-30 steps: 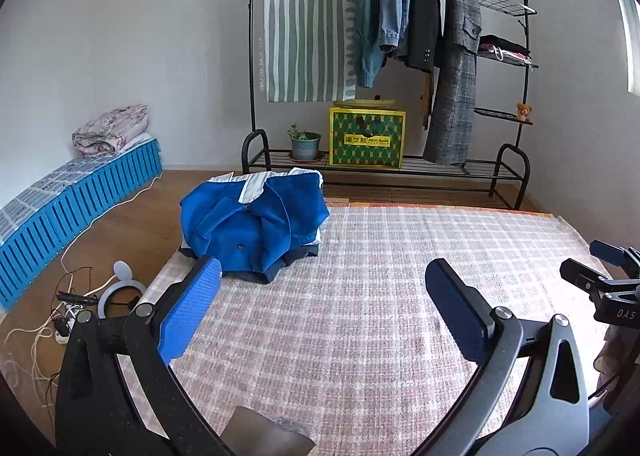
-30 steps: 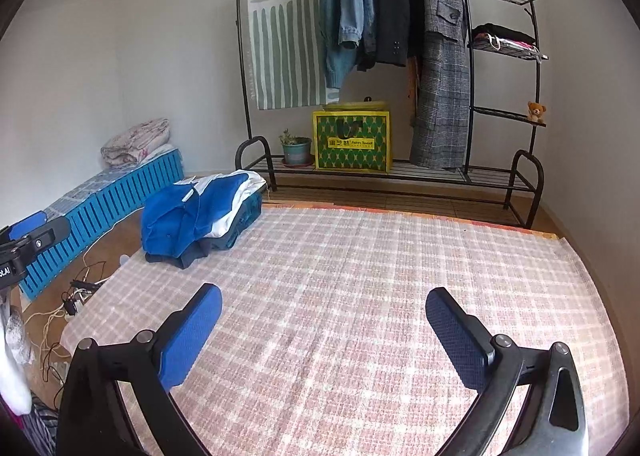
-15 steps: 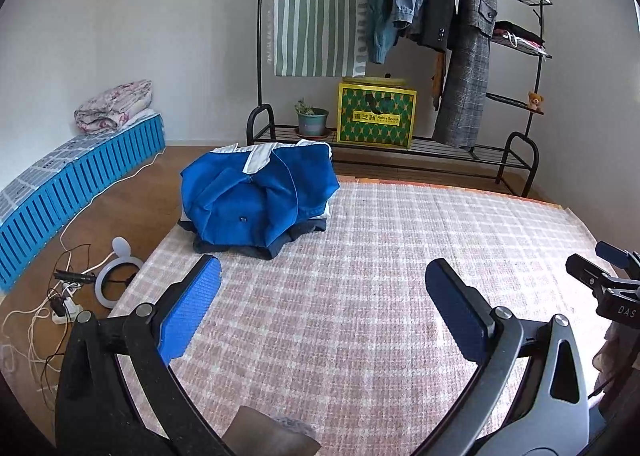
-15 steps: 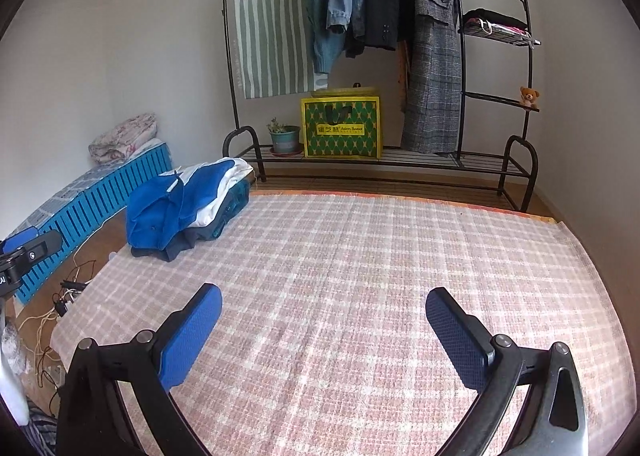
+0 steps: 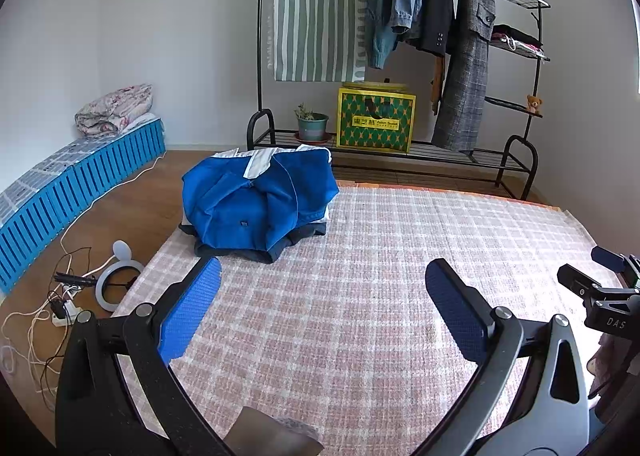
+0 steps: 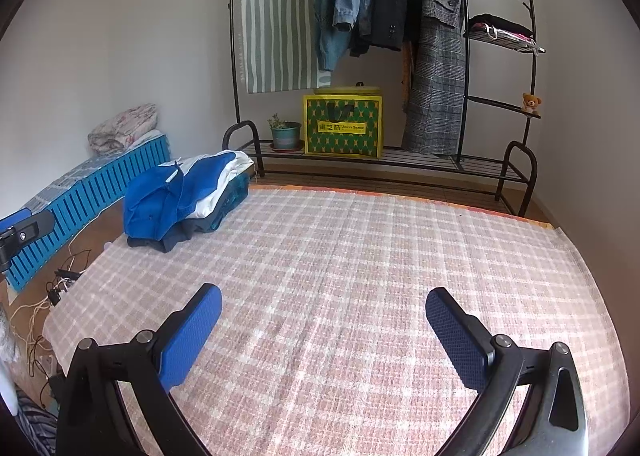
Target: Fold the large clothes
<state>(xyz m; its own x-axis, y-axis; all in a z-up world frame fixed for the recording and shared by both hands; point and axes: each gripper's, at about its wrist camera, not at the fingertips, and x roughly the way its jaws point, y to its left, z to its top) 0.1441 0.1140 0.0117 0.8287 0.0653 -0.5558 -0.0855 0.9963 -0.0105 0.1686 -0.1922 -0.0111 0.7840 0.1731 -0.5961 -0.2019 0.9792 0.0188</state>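
A pile of folded clothes with a blue garment on top lies at the far left corner of the pink checked mat. It also shows in the right wrist view. My left gripper is open and empty, above the mat, short of the pile. My right gripper is open and empty over the middle of the mat. The right gripper's tip shows at the right edge of the left wrist view.
A black clothes rack with hanging coats, a green-yellow box and a potted plant stands behind the mat. Blue crates with a bundle line the left wall. Cables and a ring light lie on the wooden floor at left.
Both grippers have tilted down and moved a little forward, so the mat fills more of each view. The pile has not moved. Both grippers stay open.
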